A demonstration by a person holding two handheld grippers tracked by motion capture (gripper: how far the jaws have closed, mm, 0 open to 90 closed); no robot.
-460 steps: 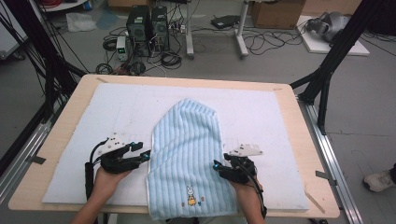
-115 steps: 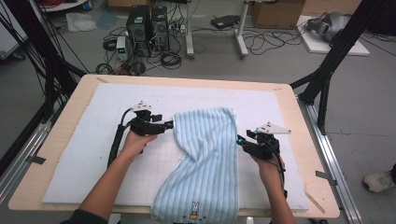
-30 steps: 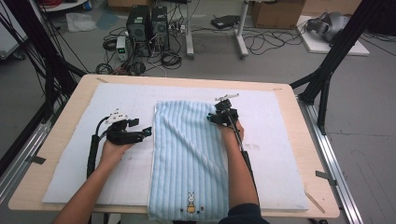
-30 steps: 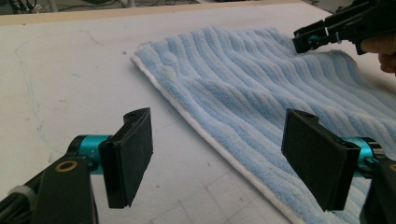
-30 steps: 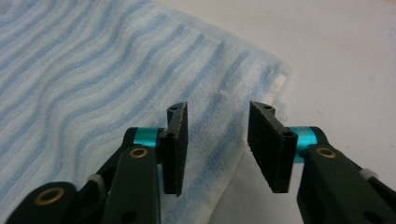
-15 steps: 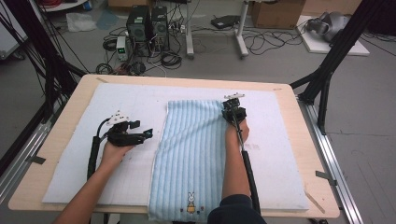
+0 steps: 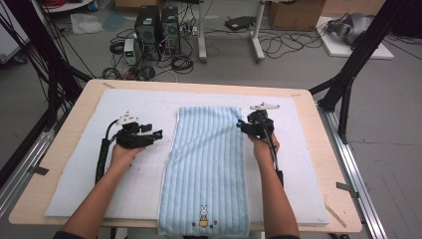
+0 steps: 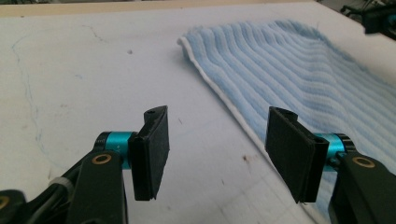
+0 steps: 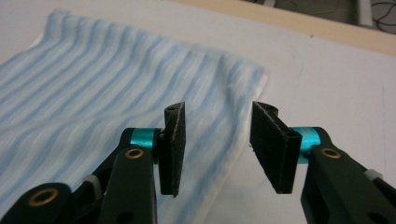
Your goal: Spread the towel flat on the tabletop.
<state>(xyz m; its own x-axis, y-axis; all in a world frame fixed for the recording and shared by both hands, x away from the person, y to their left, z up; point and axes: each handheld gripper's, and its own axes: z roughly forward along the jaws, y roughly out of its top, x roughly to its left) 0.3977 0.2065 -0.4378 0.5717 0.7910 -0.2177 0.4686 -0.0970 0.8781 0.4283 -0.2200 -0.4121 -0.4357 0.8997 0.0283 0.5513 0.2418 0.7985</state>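
Observation:
A light blue striped towel (image 7: 206,164) lies flat and lengthwise on the white mat (image 7: 298,164), its bunny emblem (image 7: 203,215) at the near end. My right gripper (image 7: 241,124) hovers at the towel's far right corner. Its jaws have just been opening and stand open over the towel's edge (image 9: 233,135) with nothing pinched between them (image 9: 217,144). My left gripper (image 7: 157,134) rests over bare mat just left of the towel. Its jaws (image 8: 215,154) have just been closing a little but remain open and empty. The towel's left edge (image 8: 224,102) runs past the right jaw.
The mat covers most of a wooden table (image 7: 328,199). The towel's near end hangs slightly over the front edge. Beyond the table are computer towers (image 7: 157,27), cables on the floor and black frame legs (image 7: 348,74). The right gripper (image 8: 378,18) appears far off in the left gripper view.
My right gripper has slid right and slightly up, from on top of the towel to its far right corner, and opened. The towel's left edge has shifted right. The left hand stayed put.

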